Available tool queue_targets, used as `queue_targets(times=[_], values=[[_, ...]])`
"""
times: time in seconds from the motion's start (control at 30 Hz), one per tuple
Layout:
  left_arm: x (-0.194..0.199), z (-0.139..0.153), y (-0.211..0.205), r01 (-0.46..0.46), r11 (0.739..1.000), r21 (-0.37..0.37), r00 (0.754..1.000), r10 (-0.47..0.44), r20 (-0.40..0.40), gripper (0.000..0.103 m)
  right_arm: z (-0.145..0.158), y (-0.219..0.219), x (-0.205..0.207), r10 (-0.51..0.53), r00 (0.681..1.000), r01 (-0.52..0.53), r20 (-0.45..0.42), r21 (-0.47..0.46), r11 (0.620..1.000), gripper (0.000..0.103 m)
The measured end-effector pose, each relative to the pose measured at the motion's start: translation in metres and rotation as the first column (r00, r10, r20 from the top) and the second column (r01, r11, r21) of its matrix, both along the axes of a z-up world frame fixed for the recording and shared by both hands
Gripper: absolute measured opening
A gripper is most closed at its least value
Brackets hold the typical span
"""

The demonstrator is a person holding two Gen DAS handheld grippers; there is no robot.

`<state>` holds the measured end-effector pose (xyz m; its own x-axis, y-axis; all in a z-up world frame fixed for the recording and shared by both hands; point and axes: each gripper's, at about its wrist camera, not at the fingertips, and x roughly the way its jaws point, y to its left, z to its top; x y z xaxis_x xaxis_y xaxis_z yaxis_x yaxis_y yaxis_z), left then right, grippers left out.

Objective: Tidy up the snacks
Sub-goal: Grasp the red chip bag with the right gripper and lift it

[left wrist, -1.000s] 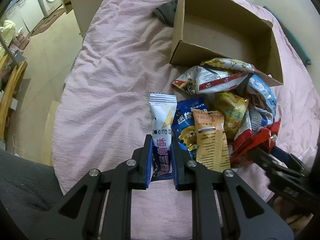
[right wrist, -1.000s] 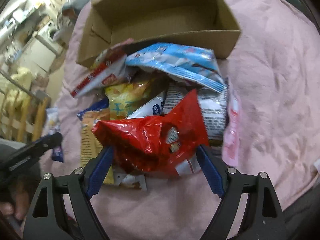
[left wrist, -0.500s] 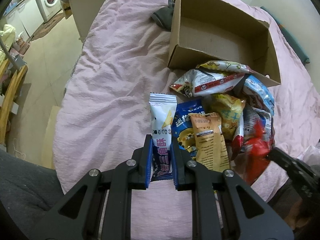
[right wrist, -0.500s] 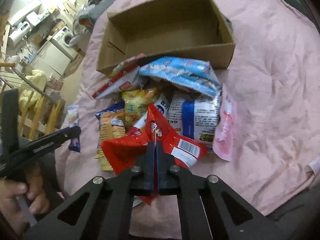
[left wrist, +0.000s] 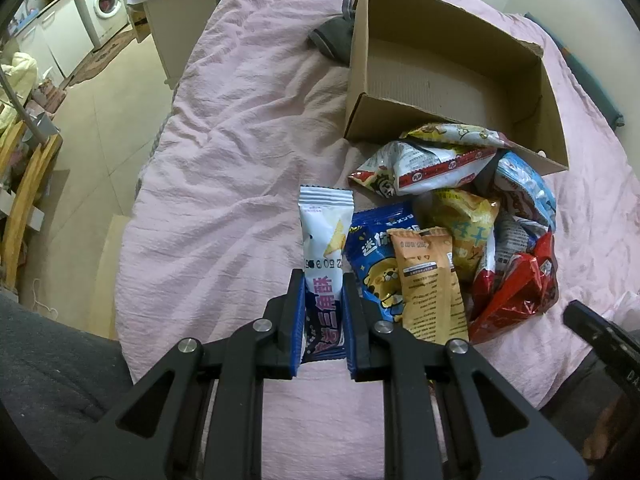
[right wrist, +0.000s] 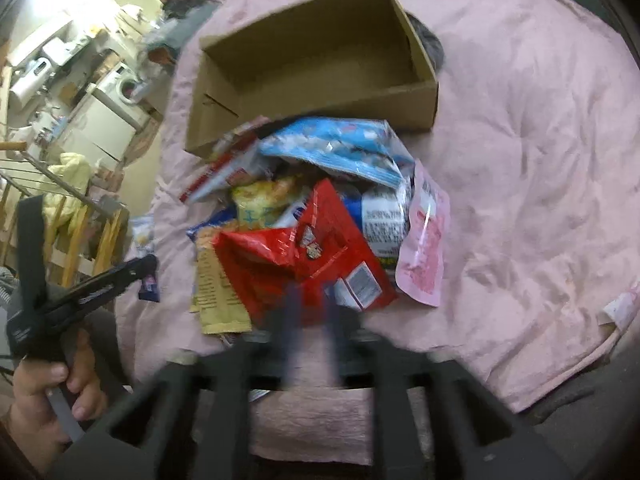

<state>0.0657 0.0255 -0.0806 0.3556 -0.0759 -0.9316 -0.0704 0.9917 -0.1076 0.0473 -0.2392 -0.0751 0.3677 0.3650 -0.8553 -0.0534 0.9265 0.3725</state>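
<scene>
My left gripper (left wrist: 323, 308) is shut on the lower end of a white and dark blue snack packet (left wrist: 325, 232), which stands upright above the pink bed sheet (left wrist: 224, 184). The right wrist view shows that gripper (right wrist: 136, 270) at the left. My right gripper (right wrist: 312, 308) is blurred and its jaws are opening. The lower edge of a crumpled red bag (right wrist: 304, 252) sits at its fingertips, with no pad pressing on it. That red bag (left wrist: 516, 292) rests on the near right of the snack pile. Behind the pile stands an open cardboard box (left wrist: 400, 120) with nothing inside.
The pile holds a blue bag (left wrist: 376, 256), an orange packet (left wrist: 430, 284), a yellow bag (left wrist: 468, 224), a light blue bag (right wrist: 340, 148) and a pink pouch (right wrist: 424, 244). A dark cloth (left wrist: 332, 38) lies behind the box. The bed's edge drops off at the left.
The right gripper stood open around the red bag, then shut on it, and now its fingers have parted again. The left gripper has kept its hold on the packet.
</scene>
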Motion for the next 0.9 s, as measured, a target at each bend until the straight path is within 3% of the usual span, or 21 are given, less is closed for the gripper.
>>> queue_targets(times=[0.03,0.07,0.4,0.47,0.53,0.6,0.9], values=[[0.0,0.0,0.0,-0.001,1.0,-0.003,1.0,0.001,-0.001,0.014,-0.004,0.002,0.003,0.005,1.0,-0.005,-0.009,0.007,1.0,0.092],[0.0,0.0,0.0,-0.002,1.0,-0.004,1.0,0.002,-0.003,0.014,-0.006,0.005,0.006,0.006,1.0,-0.006,-0.009,0.003,1.0,0.099],[0.0,-0.001,-0.001,-0.003,1.0,0.007,1.0,0.003,0.009,0.014,-0.045,0.055,0.044,0.108,0.991,-0.121,-0.082,-0.168,0.978,0.099],[0.0,-0.001,0.0,-0.006,1.0,0.003,1.0,0.006,0.005,0.014,-0.052,0.055,0.048,0.105,0.991,-0.118,-0.087,-0.172,0.978,0.094],[0.0,-0.001,0.0,-0.008,1.0,0.005,1.0,0.008,0.011,0.014,-0.052,0.053,0.049,0.108,0.99,-0.119,-0.086,-0.138,0.983,0.07],[0.0,0.0,-0.001,-0.006,1.0,0.005,1.0,0.006,0.015,0.014,-0.048,0.053,0.046,0.122,0.99,-0.131,-0.072,-0.151,0.98,0.059],[0.0,0.007,-0.003,0.012,1.0,0.009,0.999,-0.012,0.036,0.014,0.004,0.025,0.013,0.106,0.994,-0.105,0.028,-0.021,0.994,0.053]])
